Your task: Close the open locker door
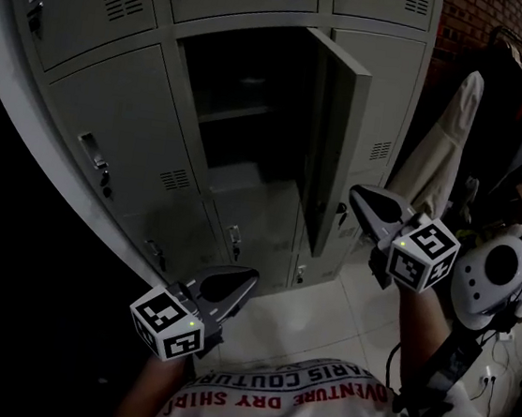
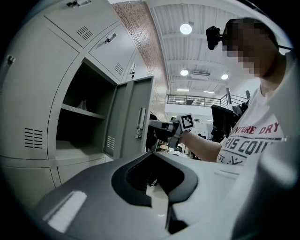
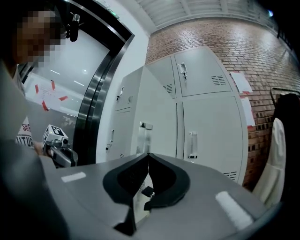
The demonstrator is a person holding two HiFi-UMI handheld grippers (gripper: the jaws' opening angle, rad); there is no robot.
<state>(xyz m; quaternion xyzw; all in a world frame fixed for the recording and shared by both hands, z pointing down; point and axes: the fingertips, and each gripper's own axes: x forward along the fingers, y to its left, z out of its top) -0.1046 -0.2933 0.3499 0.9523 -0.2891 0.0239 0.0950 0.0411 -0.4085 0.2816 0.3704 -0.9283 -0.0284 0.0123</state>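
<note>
The grey locker bank (image 1: 113,109) has one open compartment with a shelf inside (image 1: 245,107). Its door (image 1: 338,137) swings out toward me, edge-on in the head view. In the left gripper view the door (image 2: 138,119) stands ajar with a handle on its outer face. My right gripper (image 1: 359,198) is shut and empty, its tip just right of the door's outer face, near the lower edge; I cannot tell whether they touch. The door handle (image 3: 145,133) lies straight beyond the right gripper (image 3: 148,154). Lower left, my left gripper (image 1: 245,278) is shut, empty, pointing at the lower lockers.
A white garment (image 1: 443,145) and dark clothes hang on a rack to the right of the lockers, against a brick wall (image 1: 482,22). A white rounded device (image 1: 494,274) and cables lie on the tiled floor (image 1: 323,314) at the right.
</note>
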